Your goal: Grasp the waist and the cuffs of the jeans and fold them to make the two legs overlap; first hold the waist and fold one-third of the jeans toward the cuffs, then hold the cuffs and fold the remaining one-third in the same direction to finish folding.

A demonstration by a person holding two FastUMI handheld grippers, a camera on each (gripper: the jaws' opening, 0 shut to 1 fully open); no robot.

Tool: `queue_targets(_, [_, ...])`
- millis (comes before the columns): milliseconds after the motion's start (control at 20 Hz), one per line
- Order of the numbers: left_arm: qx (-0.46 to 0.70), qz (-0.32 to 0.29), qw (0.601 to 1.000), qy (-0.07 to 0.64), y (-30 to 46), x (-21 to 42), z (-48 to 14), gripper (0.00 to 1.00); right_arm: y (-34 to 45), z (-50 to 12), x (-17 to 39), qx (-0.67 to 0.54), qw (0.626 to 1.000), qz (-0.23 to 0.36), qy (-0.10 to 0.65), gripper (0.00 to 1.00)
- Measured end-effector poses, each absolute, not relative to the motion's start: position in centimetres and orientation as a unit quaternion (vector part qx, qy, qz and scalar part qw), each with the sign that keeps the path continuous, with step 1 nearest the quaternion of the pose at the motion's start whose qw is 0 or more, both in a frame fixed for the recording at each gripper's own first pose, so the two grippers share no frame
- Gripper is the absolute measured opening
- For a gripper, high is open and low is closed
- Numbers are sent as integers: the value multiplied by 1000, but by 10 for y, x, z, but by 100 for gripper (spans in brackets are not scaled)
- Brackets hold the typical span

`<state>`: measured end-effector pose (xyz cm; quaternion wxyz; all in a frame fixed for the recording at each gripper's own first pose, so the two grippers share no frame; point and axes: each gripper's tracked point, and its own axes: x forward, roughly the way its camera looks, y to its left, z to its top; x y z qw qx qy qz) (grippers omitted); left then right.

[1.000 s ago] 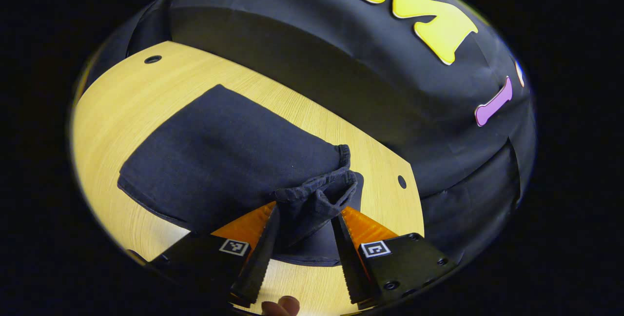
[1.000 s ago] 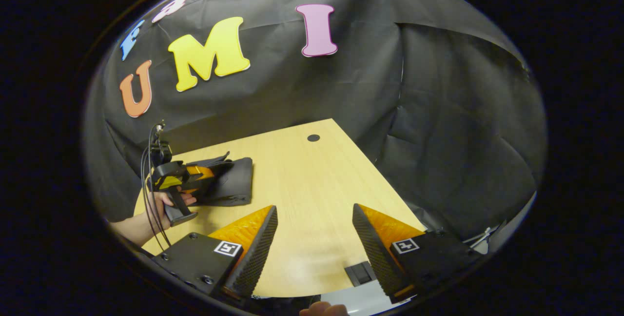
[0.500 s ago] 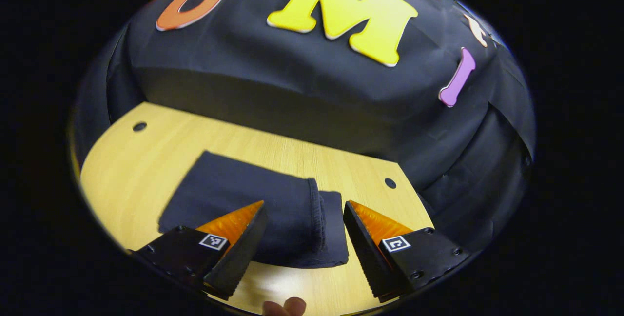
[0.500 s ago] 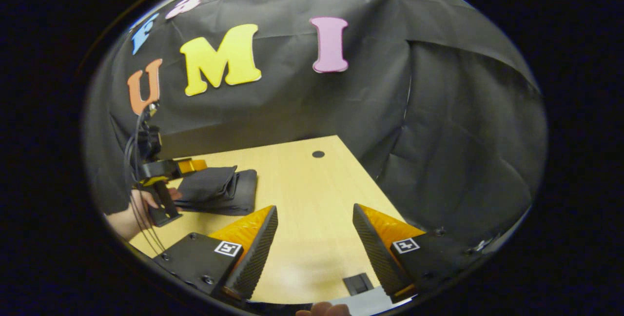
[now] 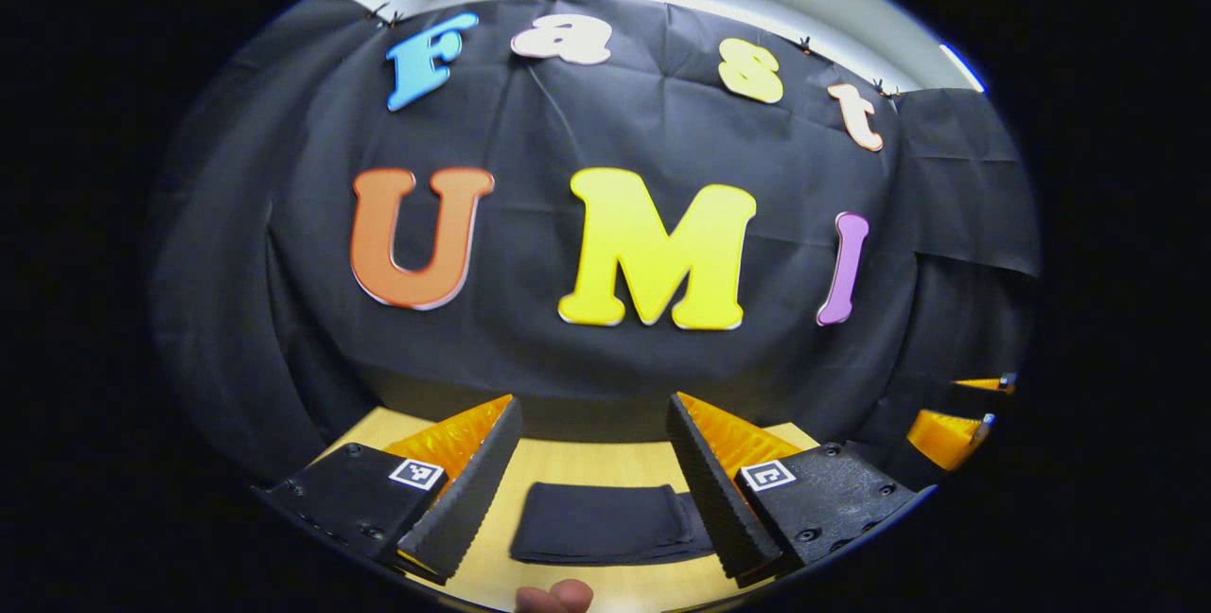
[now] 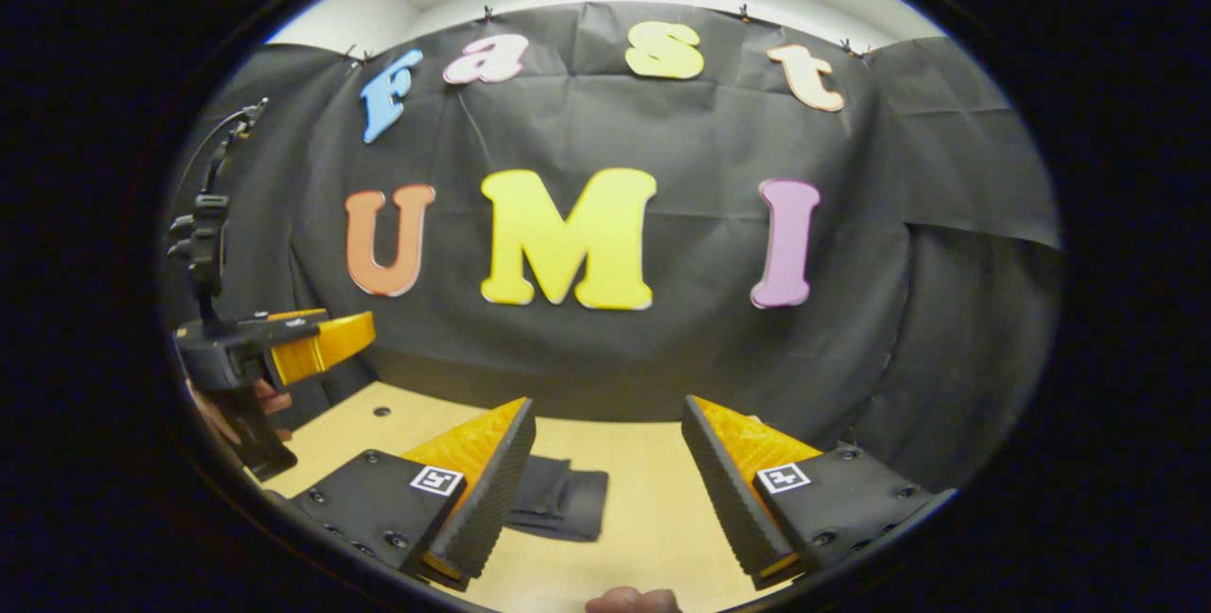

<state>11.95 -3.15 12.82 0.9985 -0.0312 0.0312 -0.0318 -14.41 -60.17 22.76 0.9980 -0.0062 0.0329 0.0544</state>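
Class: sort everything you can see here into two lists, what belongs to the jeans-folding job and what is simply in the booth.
Belongs to the job:
- folded jeans
- left gripper, jaws open
- right gripper, jaws open

Simply there:
- wooden table
- black cloth wall

Both cameras ride above the bench point(image 5: 568, 462), level and facing the booth's back wall. The left gripper view looks past its tool point(image 5: 591, 481) at the folded jeans point(image 5: 605, 523) just ahead. The right gripper view shares them point(image 6: 563, 499), ahead-left of its tool point(image 6: 605, 490), with the left tool point(image 6: 322, 343) far left.
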Motion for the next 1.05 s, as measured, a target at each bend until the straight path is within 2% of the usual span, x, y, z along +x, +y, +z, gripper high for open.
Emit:
queue_targets(50, [-41, -32, 998, 21, -28, 108, 135, 98, -591, 233, -146, -1, 998, 58, 24, 96])
queue_targets(150, [-51, -28, 998, 16, -19, 80, 126, 98, -564, 233, -155, 11, 997, 75, 20, 93])
queue_targets(200, [-43, -18, 999, 19, -11, 72, 116, 93, -560, 231, -159, 8, 997, 72, 19, 93])
queue_targets(250, [-35, -9, 999, 23, -6, 65, 110, 98, -559, 230, -163, 6, 998, 68, 18, 92])
queue_targets(400, [-40, -1, 999, 25, 1, 43, 104, 100, -551, 225, -179, 9, 998, 55, 4, 93])
queue_targets(750, [-58, -2, 998, 37, 8, 29, 93, 98, -549, 211, -198, -10, 999, 38, 2, 93])
queue_targets(800, [-59, -3, 997, 40, 8, 29, 91, 98, -547, 210, -198, -8, 999, 39, 6, 96])
queue_targets(1050, [-54, -10, 998, 40, 8, 32, 93, 98, -545, 211, -193, -11, 999, 38, 5, 93])
